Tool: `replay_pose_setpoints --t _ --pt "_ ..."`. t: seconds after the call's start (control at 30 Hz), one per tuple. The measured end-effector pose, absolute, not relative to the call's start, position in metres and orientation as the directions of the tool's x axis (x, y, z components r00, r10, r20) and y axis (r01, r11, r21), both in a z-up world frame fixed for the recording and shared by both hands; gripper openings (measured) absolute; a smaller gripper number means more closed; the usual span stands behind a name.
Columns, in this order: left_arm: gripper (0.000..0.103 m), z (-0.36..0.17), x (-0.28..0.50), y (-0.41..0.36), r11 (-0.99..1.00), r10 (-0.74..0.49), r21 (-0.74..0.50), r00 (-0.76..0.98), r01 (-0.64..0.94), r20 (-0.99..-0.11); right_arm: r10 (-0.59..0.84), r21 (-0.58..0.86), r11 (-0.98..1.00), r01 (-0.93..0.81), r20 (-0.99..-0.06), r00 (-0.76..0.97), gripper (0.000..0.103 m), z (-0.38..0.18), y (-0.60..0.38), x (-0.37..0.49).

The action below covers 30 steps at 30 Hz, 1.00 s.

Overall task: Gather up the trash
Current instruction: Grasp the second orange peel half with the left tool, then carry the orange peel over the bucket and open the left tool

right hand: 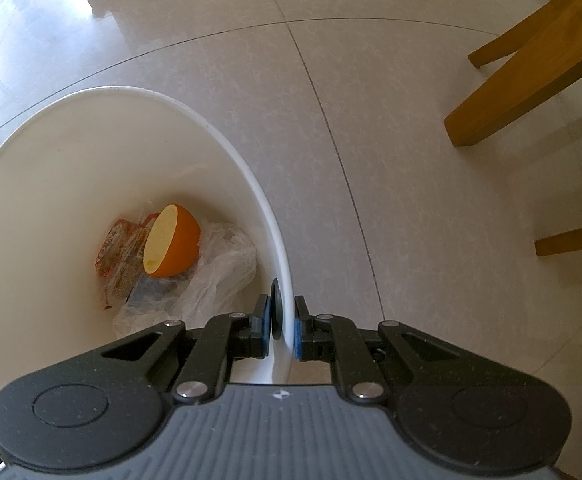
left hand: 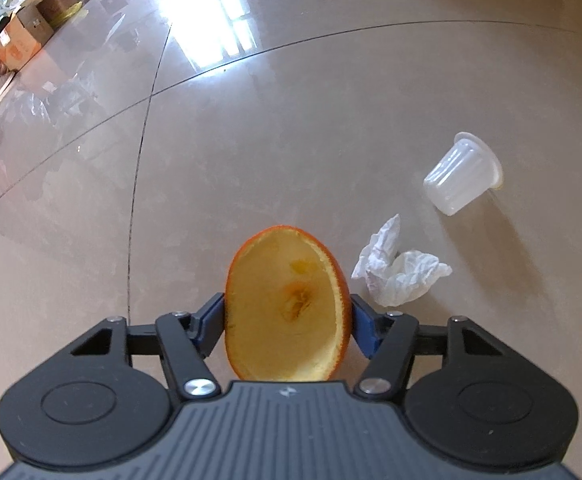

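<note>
Orange peel (left hand: 287,308) pinched between left gripper (left hand: 287,320) pads, open floor (left hand: 331,100) ahead

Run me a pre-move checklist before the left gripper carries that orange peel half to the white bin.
1. Peel held: the left gripper has its blue fingers against both sides of the orange peel half. Ok.
2. Grip firmness: cannot tell; the hollow shell may flex.
3. Bin steadied: the right gripper is shut on the rim of the white bin. Ok.
4. Room in the bin: only another orange half, wrappers and a plastic bag lie at the bottom. Ok.
5. Floor cleared: the crumpled tissue and plastic cup are not yet picked up. Not ok.
</note>
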<state>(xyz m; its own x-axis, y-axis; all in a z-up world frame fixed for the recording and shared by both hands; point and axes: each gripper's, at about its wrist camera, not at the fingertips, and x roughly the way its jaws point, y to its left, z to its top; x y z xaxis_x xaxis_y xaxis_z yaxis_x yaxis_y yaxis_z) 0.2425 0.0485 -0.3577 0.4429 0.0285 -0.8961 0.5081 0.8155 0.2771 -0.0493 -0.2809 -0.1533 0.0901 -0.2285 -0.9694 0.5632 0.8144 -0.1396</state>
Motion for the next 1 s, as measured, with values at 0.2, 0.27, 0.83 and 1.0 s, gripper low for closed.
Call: replay_pose_setpoints --t 0.2,0.27,0.83,1.0 --pt "0.063 -0.335 0.237 0.044 0.786 0.015 0.279 0.435 0.552 -0.900 -0.232 -0.145 0.818 0.556 -0.969 0.089 0.013 -0.155 -0.279 -0.049" --pt "0.063 -0.323 0.234 0.041 0.771 0.004 0.280 0.435 0.572 -0.900 -0.229 -0.142 0.817 0.559 -0.969 0.089 0.013 -0.155 -0.280 -0.049" --pt "0.062 -0.162 0.163 -0.032 0.433 -0.236 0.209 0.334 0.877 -0.913 -0.223 -0.139 0.814 0.565 -0.971 0.083 0.013 -0.157 -0.281 -0.047" --pt "0.062 -0.103 0.125 -0.071 0.320 -0.334 0.144 0.254 0.936 -0.908 -0.217 -0.135 0.813 0.567 -0.973 0.080 0.013 -0.157 -0.283 -0.047"
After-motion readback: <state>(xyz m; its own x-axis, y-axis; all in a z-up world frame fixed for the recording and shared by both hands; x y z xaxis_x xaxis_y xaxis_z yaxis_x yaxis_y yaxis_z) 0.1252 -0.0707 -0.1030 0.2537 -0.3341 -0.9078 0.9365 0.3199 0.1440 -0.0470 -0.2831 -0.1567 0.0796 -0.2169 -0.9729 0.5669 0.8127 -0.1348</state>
